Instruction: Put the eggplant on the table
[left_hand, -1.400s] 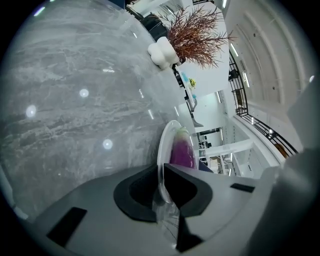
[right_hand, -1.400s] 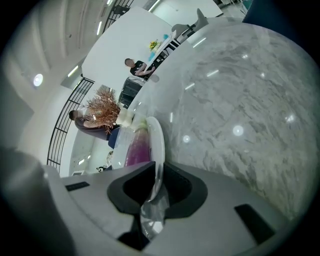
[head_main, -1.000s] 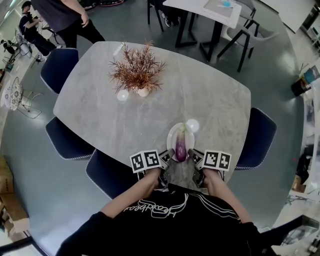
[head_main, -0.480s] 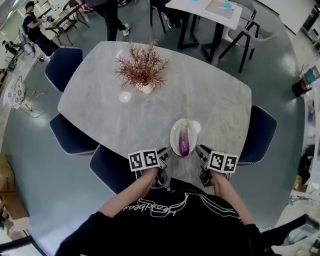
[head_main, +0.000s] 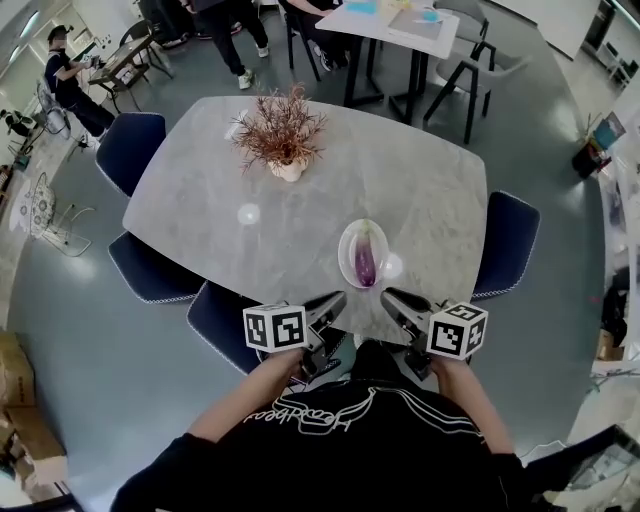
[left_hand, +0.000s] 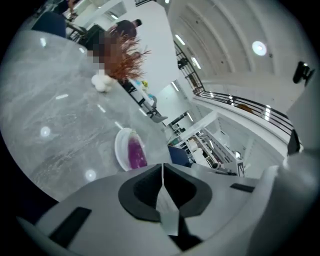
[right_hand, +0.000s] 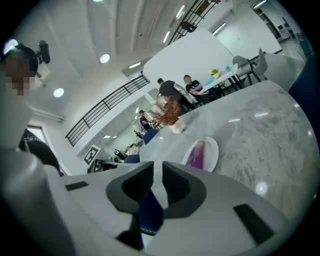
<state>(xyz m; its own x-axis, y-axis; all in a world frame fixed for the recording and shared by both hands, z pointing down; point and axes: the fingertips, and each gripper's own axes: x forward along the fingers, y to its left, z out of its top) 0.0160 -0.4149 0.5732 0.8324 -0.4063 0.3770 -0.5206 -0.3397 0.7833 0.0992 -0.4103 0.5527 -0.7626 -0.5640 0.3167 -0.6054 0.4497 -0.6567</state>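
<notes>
A purple eggplant (head_main: 365, 262) lies on a white oval plate (head_main: 345, 250) near the front edge of the grey marble table (head_main: 300, 220). Both grippers hover short of the plate, by the table's near edge, and touch nothing. My left gripper (head_main: 338, 298) is closing; its tips meet with nothing between them (left_hand: 162, 167). My right gripper (head_main: 388, 295) shows a narrow slit between its jaws, also empty (right_hand: 158, 167). The eggplant (left_hand: 135, 154) on its plate (left_hand: 120, 147) lies ahead in the left gripper view. The right gripper view shows the eggplant (right_hand: 197, 154) and the plate (right_hand: 212, 150) too.
A dried plant in a white pot (head_main: 280, 135) stands at the table's far side. Dark blue chairs (head_main: 508, 240) ring the table, one (head_main: 225, 320) beside my left gripper. People and another table (head_main: 385, 25) are beyond.
Both grippers, which flanked the plate a second ago, have pulled back toward the near table edge and risen. The eggplant stays on its plate.
</notes>
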